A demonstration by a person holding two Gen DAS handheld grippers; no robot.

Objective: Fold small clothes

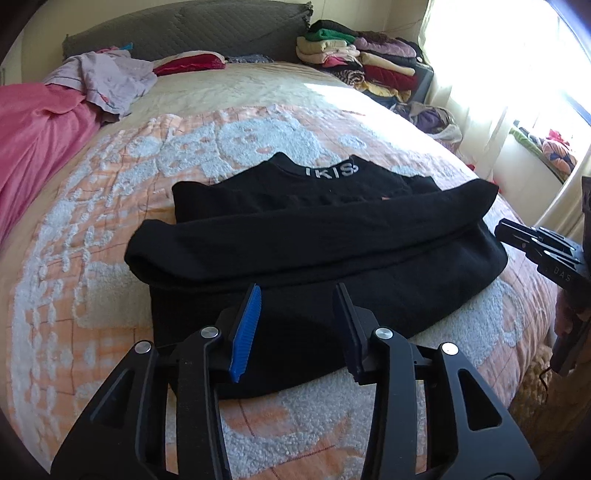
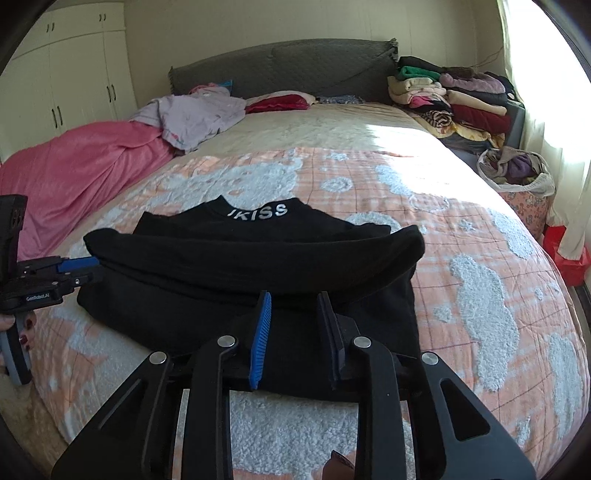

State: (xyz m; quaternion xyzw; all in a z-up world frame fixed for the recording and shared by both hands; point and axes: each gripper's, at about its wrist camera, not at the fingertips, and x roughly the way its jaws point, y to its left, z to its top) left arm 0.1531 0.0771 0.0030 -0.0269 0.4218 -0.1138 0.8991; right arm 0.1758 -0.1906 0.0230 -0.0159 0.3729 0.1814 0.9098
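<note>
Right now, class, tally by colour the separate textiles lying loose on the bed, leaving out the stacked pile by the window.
Black: 1, the folded top
Pink: 1, the blanket
Lilac: 1, the crumpled garment
Red: 1, the cloth by the headboard
Total: 4

light: bright window [image 1: 517, 74] glare | edges: fisheye-warped, dark corners

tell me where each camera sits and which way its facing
Left wrist: on the left gripper, angled down over the near edge of the black top toward the headboard; own fingers apart, right gripper at the right edge.
Right wrist: on the right gripper, same heading; own fingers apart, left gripper and a hand at the left edge.
Shared: the black top, the bed cover, the headboard and the stacked clothes.
</note>
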